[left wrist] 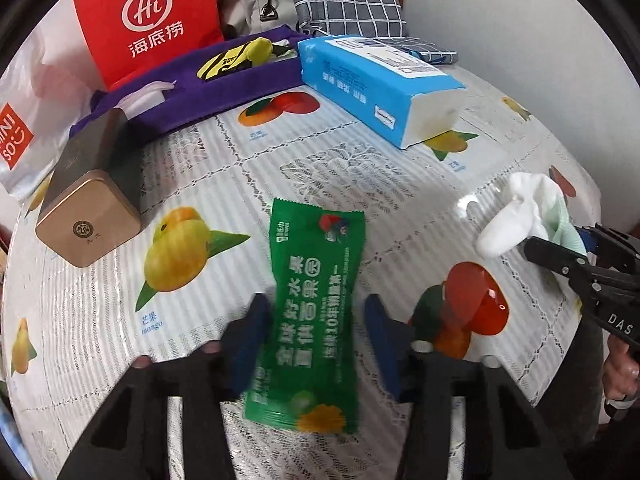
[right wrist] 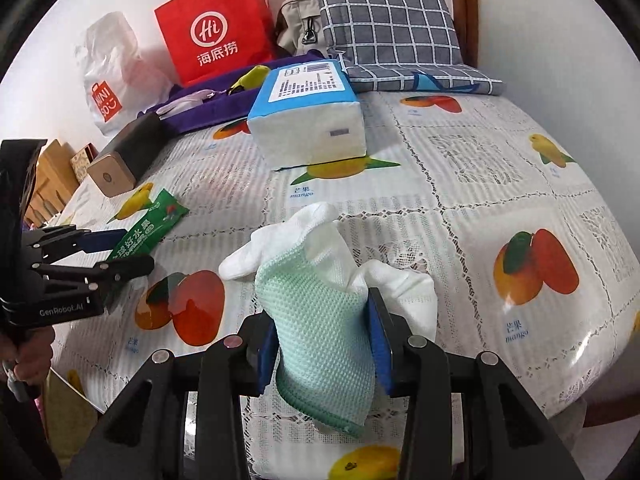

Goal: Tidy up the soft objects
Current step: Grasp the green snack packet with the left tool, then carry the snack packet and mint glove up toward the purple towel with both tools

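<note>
**Green packet between the left jaws, sock clamped by the right**

In the left wrist view the green wet-wipe packet (left wrist: 316,316) is seen at lower centre, lying between the blue pads of the left gripper (left wrist: 316,332). The left pad appears to touch its edge; a gap is seen at the right pad, though blur makes this uncertain, so no firm grip is claimed.

In the right wrist view the white and mint sock (right wrist: 324,320) is squeezed at lower centre by the right gripper (right wrist: 324,344), its toe drooping onto the fruit-print tablecloth (right wrist: 500,184). The blue tissue pack (right wrist: 308,120) is seen at upper centre, with the gold tin (right wrist: 114,172) at left.
</note>
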The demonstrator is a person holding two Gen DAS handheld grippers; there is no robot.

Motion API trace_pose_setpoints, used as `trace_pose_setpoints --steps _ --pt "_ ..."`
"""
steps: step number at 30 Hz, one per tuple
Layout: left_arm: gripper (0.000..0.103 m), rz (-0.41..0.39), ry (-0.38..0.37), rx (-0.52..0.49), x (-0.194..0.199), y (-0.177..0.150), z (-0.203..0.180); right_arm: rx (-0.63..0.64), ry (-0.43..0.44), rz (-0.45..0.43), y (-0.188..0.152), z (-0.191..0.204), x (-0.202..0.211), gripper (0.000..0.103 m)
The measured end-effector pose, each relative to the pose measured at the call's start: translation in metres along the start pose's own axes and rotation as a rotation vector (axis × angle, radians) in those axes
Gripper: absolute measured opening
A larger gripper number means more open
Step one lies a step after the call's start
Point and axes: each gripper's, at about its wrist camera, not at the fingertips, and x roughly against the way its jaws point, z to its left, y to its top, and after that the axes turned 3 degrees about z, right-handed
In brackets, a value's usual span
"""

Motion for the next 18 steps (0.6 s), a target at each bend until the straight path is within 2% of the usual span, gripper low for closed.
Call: trace_pose_setpoints --steps 4,18 --pt "0.030 0.000 0.012 -0.009 0.001 -0.001 -0.007 0.003 -0.003 0.001 0.001 0.000 -0.001 0.040" --pt "0.028 0.024 -0.047 0.089 -0.001 0.002 0.005 0.017 -0.026 0.018 0.010 0.003 -0.006 0.042"
